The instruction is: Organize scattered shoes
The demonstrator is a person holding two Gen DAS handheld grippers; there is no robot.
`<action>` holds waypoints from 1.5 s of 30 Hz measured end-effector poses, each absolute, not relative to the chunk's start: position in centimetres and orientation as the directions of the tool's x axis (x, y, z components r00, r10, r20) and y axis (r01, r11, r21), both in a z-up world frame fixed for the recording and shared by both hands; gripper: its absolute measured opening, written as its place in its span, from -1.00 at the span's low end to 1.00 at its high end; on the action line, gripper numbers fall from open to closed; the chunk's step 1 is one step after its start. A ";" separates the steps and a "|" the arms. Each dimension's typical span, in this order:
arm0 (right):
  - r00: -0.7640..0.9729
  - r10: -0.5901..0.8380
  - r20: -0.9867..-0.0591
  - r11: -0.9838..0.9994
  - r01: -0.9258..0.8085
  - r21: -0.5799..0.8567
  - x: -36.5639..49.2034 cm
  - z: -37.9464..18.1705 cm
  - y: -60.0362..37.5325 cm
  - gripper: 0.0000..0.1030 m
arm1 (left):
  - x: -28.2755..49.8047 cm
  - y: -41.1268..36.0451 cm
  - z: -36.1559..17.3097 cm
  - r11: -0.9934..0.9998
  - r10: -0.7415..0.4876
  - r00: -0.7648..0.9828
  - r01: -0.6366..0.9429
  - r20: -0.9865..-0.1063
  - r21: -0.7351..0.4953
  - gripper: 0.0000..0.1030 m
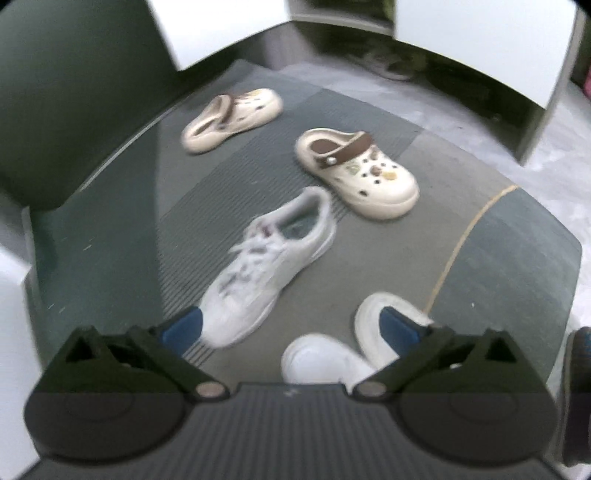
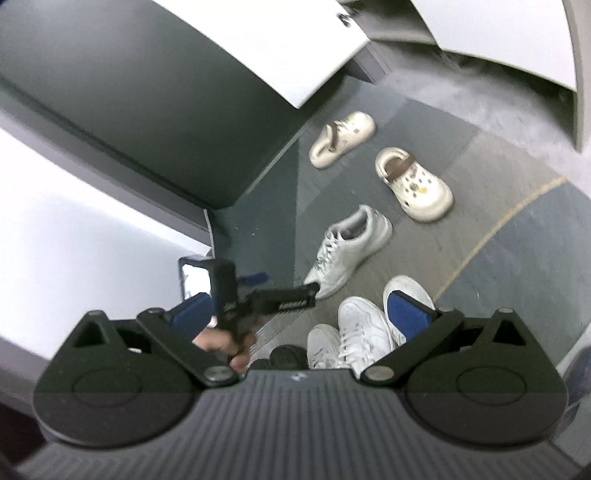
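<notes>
Two cream clogs with brown straps lie on the mat, one far left [image 1: 231, 118] [image 2: 341, 138] and one to its right [image 1: 360, 171] [image 2: 415, 184]. A white laced sneaker [image 1: 266, 266] [image 2: 347, 247] lies diagonally in the middle, its toe toward me. Nearer, two white sneakers [image 1: 321, 360] [image 1: 384, 317] sit side by side; the right wrist view shows them too [image 2: 364, 328] [image 2: 406, 291]. My left gripper [image 1: 291, 326] is open above the mat, its left pad just beside the middle sneaker's toe. My right gripper [image 2: 301, 314] is open and holds nothing.
The mat [image 1: 110, 240] has grey and teal panels with a yellow line [image 1: 461, 236]. White furniture with a dark recess [image 2: 129, 92] borders the left; white panels [image 1: 480, 33] stand at the back. A hand [image 2: 221, 341] holds the left tool's black body [image 2: 280, 301]. A dark shoe [image 2: 286, 356] sits near.
</notes>
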State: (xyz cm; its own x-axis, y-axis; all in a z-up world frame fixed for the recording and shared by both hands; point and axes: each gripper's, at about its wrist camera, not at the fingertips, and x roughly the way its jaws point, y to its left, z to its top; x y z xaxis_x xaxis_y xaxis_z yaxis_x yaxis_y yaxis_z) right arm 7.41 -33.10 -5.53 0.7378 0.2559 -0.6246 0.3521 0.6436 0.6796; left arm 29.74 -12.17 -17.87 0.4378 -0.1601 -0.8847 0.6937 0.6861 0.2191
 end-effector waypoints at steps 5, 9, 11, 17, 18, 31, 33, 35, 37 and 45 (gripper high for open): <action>0.743 0.248 -0.621 0.675 0.328 0.662 6.5 -4.9 -32.4 1.00 | 27.7 -9.6 -11.2 0.748 -0.125 0.527 0.606 -0.841 0.269 0.99; 0.766 0.212 -0.607 0.731 0.289 0.619 5.9 -4.0 -31.9 1.00 | 25.5 -8.3 -5.4 0.803 -0.135 0.570 0.542 -0.811 0.247 0.99; 0.769 0.194 -0.609 0.731 0.300 0.613 5.4 -3.9 -31.9 1.00 | 24.3 -8.2 -2.2 0.827 -0.151 0.598 0.512 -0.787 0.231 0.99; 0.775 0.167 -0.610 0.728 0.321 0.606 5.0 -4.4 -31.9 1.00 | 20.6 -10.2 5.8 0.864 -0.220 0.691 0.466 -0.689 0.192 0.99; 0.777 0.175 -0.605 0.720 0.318 0.617 4.9 -4.6 -31.9 1.00 | 20.1 -10.8 6.7 0.868 -0.232 0.697 0.463 -0.679 0.179 0.99; 0.389 0.265 -0.882 0.950 0.052 0.309 10.7 -13.3 -23.1 1.00 | 15.6 -12.9 7.5 0.953 -0.263 0.732 0.300 -0.628 -0.050 0.99; 0.363 0.300 -0.882 0.949 -0.022 0.314 12.8 -15.3 -22.0 1.00 | 15.6 -13.6 7.2 0.945 -0.271 0.724 0.325 -0.635 -0.033 0.99; 0.357 0.340 -0.870 0.940 -0.128 0.315 15.3 -17.3 -21.0 1.00 | 15.7 -14.0 7.1 0.942 -0.281 0.723 0.334 -0.632 -0.036 0.99; 0.362 0.340 -0.868 0.929 -0.272 0.250 18.0 -19.4 -20.0 1.00 | 15.8 -14.4 7.1 0.937 -0.290 0.727 0.349 -0.623 -0.029 0.99; 0.511 0.171 -0.843 0.650 -0.702 -0.293 29.7 -27.8 -18.0 1.00 | 16.9 -15.2 7.8 0.927 -0.328 0.742 0.373 -0.585 -0.047 0.99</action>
State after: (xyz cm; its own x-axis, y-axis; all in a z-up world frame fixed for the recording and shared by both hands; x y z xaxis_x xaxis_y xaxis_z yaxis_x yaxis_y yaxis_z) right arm 29.70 -17.97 -27.82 0.5105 0.1711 -0.8427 -0.7015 0.6496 -0.2931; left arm 16.88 -15.22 7.79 0.7418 -0.3284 -0.5847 0.3732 0.9266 -0.0469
